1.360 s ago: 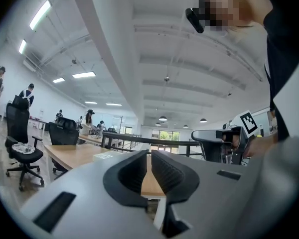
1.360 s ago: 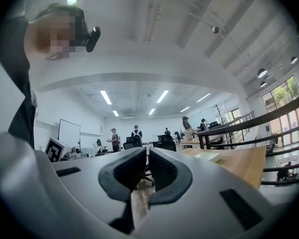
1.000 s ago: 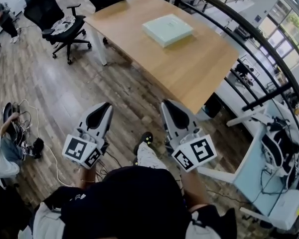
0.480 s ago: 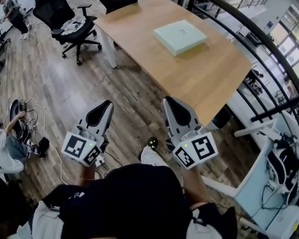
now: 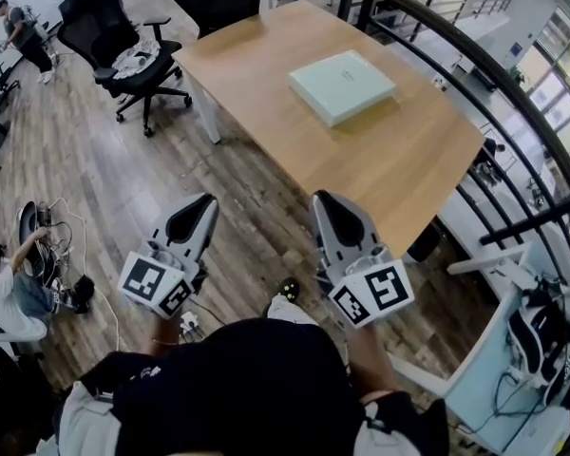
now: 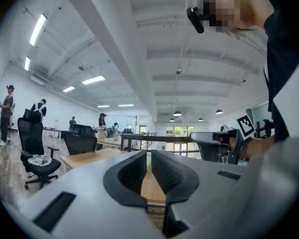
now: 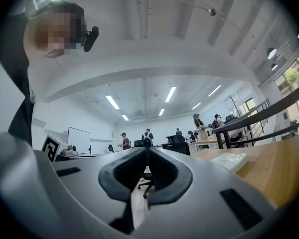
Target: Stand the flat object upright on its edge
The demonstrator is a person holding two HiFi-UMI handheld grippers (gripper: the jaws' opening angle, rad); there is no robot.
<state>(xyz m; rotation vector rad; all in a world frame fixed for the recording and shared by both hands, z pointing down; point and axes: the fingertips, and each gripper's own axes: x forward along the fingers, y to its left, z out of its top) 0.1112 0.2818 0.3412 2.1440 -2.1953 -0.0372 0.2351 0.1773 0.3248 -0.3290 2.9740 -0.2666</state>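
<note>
So far nothing is done: the flat green box (image 5: 342, 85) lies flat on the tabletop (image 5: 266, 74), up at 1 o'clock and well apart from my left tongs (image 5: 194, 218) and right tongs (image 5: 336, 220), both closed tight on nothing, so all the standing-up is left.

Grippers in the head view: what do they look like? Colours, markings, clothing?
Both the left gripper and right gripper have light grey tapered shells with black ribbed pads inside. Each carries a white cube with black square markers. The person wears a dark top.
</note>
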